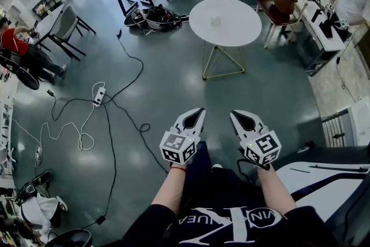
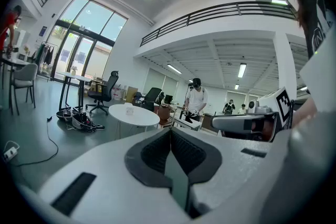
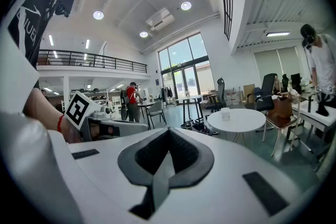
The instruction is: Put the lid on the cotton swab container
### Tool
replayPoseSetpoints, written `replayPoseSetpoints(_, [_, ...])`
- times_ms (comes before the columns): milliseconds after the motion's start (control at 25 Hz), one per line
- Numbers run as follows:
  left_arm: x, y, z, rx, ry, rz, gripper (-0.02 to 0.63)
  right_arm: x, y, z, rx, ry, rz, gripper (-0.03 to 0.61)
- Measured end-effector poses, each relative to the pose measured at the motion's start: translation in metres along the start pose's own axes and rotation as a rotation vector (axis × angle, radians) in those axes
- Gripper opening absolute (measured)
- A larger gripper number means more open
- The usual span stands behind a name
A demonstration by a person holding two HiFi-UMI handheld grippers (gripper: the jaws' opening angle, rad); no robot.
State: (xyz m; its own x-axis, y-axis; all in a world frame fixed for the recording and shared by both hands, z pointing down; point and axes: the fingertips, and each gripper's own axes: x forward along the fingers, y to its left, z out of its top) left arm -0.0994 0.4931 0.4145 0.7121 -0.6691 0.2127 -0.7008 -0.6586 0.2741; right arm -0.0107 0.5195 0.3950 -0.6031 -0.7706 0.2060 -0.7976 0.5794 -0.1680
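The left tongs (image 1: pixel 200 111) and the right tongs (image 1: pixel 235 114) are held side by side at waist height over the grey floor (image 1: pixel 173 84), well short of the round white bench (image 1: pixel 243 32). In each gripper view the dark pads meet along a single seam with nothing between them: the left tongs (image 2: pixel 170 134) and the right tongs (image 3: pixel 169 134) are both fully closed and empty. The cotton swab container (image 1: pixel 215 21) stands alone near the middle of that bench, small and clear; whether its lid is on is too small to tell. Each of the tongs carries a cube of black-and-white square markers (image 1: pixel 178 148). White lettering on the person's black shirt (image 1: pixel 231 220) appears upside down around a large monogram; only fragments are legible. A white power strip (image 1: pixel 99 95) and cables (image 1: pixel 115 124) lie on the floor to the left.
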Motion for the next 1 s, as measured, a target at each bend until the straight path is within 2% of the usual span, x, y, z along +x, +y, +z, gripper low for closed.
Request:
replayPoseSetpoints(480, [0.07, 0.03, 0.01, -0.015, 0.027, -0.025, 0.009, 0.045, -0.054, -0.001, 0.021, 0.058, -0.008, 0.002])
replayPoseSetpoints(1000, [0.141, 0.111, 0.055, 0.006, 0.044, -0.064, 0.009, 0.136, -0.117, 0.032, 0.061, 0.043, -0.065, 0.002])
